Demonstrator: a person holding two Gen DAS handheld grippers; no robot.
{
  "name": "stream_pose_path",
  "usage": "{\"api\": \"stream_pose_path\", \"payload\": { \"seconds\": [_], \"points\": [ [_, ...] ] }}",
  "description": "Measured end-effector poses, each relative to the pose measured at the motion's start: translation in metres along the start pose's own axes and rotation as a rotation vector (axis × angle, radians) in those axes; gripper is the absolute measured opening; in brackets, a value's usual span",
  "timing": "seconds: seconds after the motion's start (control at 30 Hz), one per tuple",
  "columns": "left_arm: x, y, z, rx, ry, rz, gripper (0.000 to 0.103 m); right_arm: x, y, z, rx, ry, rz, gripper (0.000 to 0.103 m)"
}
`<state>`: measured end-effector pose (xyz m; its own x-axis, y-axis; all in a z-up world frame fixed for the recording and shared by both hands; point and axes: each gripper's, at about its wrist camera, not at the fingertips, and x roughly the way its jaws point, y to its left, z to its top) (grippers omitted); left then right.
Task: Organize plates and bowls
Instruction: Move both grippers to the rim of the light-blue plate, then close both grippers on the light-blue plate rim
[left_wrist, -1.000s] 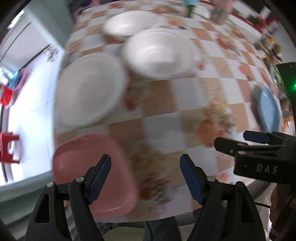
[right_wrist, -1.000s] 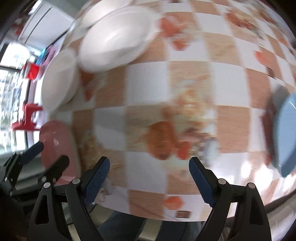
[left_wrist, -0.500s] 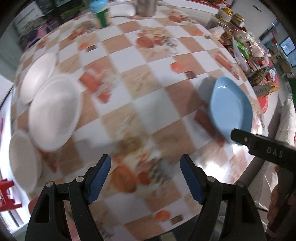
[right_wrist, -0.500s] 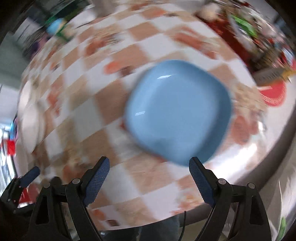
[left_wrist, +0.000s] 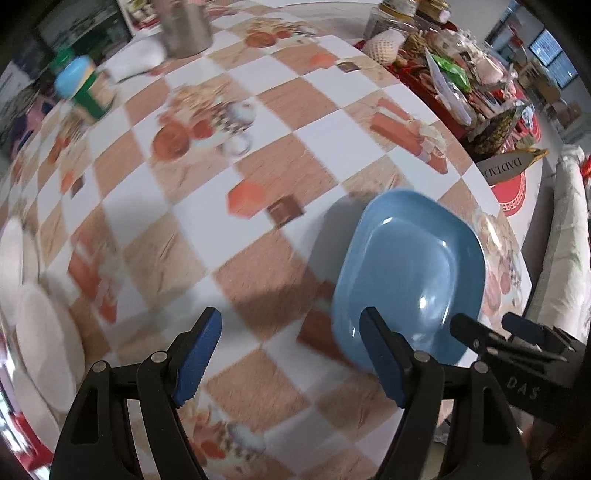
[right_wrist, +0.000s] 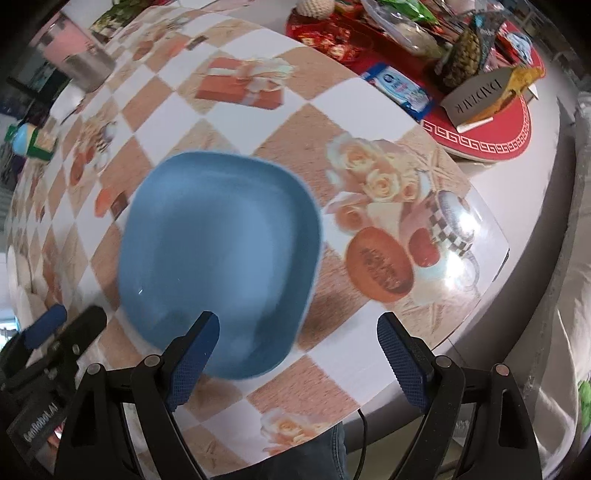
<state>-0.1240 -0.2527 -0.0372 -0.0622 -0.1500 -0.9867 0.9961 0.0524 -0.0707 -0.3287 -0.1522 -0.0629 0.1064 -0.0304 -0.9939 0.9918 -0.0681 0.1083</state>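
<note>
The blue plate is found flat on the counter, nearer the right gripper than the left gripper, both jaws spread and empty.

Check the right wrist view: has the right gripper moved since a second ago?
Yes. The right gripper has swept across the checkered table, away from the white bowls and over to the blue plate, which now lies just beyond its open fingers.
</note>
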Motion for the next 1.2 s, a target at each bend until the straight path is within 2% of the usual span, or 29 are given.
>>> {"api": "stream_pose_path", "payload": {
  "seconds": [0.13, 0.43, 0.8, 0.83, 0.87, 0.9, 0.97, 1.03, 1.1, 1.17, 1.2],
  "points": [
    [0.016, -0.011, 0.015, 0.048, 0.018, 0.007, 0.080, 0.007, 0.000, 0.019, 0.046, 0.016, -0.003, 0.088],
    [0.036, -0.029, 0.031, 0.158, 0.033, 0.035, 0.080, 0.019, -0.001, 0.025, 0.060, 0.046, -0.007, 0.088],
    [0.049, -0.034, 0.038, 0.206, 0.062, 0.014, 0.080, 0.028, 0.014, 0.023, -0.005, 0.064, -0.051, 0.088],
    [0.048, -0.034, 0.038, 0.208, 0.061, 0.011, 0.077, 0.029, 0.016, 0.022, -0.012, 0.064, -0.053, 0.087],
    [0.048, -0.036, 0.038, 0.213, 0.058, 0.009, 0.075, 0.028, 0.019, 0.020, -0.023, 0.061, -0.055, 0.081],
    [0.047, -0.037, 0.038, 0.222, 0.052, 0.005, 0.068, 0.026, 0.021, 0.019, -0.035, 0.055, -0.058, 0.076],
    [0.048, -0.046, 0.042, 0.236, 0.050, -0.003, 0.057, 0.021, 0.030, 0.015, -0.065, 0.035, -0.043, 0.054],
    [0.050, -0.057, 0.047, 0.246, 0.050, -0.015, 0.040, 0.018, 0.036, 0.013, -0.081, 0.035, -0.030, 0.048],
    [0.052, -0.061, 0.049, 0.250, 0.059, -0.035, 0.027, 0.018, 0.037, 0.011, -0.082, 0.035, -0.021, 0.046],
    [0.053, -0.061, 0.051, 0.241, 0.072, -0.053, 0.022, 0.015, 0.037, 0.010, -0.081, 0.033, 0.003, 0.036],
    [0.053, -0.060, 0.053, 0.226, 0.077, -0.063, 0.020, 0.014, 0.037, 0.009, -0.080, 0.035, 0.012, 0.036]
  ]
}}
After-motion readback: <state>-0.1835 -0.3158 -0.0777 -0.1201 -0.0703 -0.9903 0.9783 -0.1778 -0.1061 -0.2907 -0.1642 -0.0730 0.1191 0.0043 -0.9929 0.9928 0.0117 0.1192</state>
